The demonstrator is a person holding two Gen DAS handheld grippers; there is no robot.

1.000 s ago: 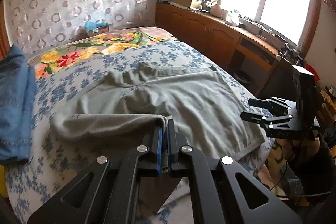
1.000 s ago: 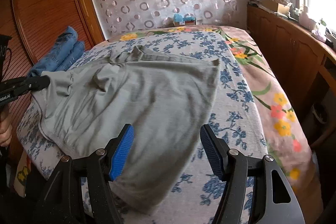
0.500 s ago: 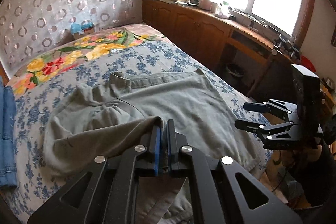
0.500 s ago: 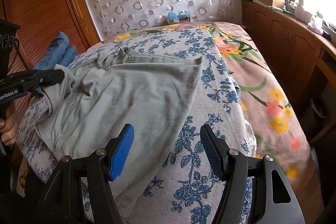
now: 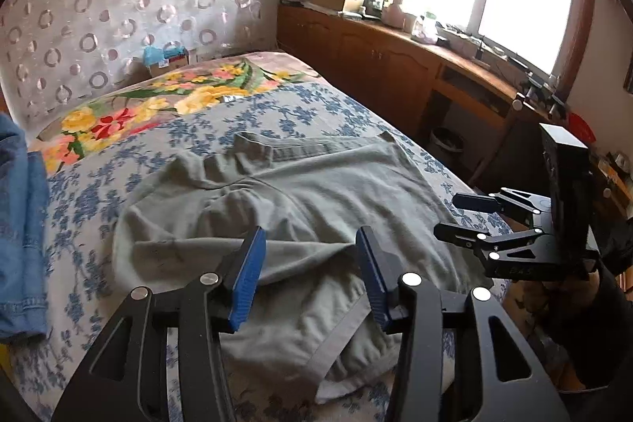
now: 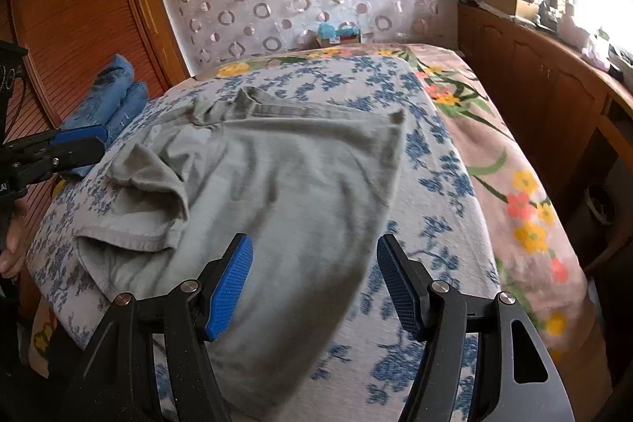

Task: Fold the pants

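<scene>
Grey pants (image 5: 316, 196) lie spread on the flower-print bed (image 5: 308, 105), waistband at the far end. One leg end is laid back over the near left part (image 6: 150, 184), rumpled. My left gripper (image 5: 308, 275) hovers just above that folded cloth; its jaws are opening and nothing is pressed between the blue pads (image 5: 247, 277). It also shows at the left edge of the right wrist view, left gripper (image 6: 75, 141). My right gripper (image 6: 315, 283) stands open over the pants (image 6: 296, 176) near the bed's front edge, empty. From the left wrist view the right gripper (image 5: 474, 220) is off the bed's right side.
Folded blue jeans (image 5: 19, 224) (image 6: 114, 93) lie at the bed's left side. A wooden cabinet (image 5: 376, 66) with clutter runs under the window on the right, with a waste bin (image 5: 447, 141) below. A small box (image 6: 338, 34) sits at the headboard. A hand (image 6: 10, 248) shows at the left.
The left gripper, shut on the pants' leg end before, has opened and let it go; the cloth now rests folded over the pants. The right gripper stays open.
</scene>
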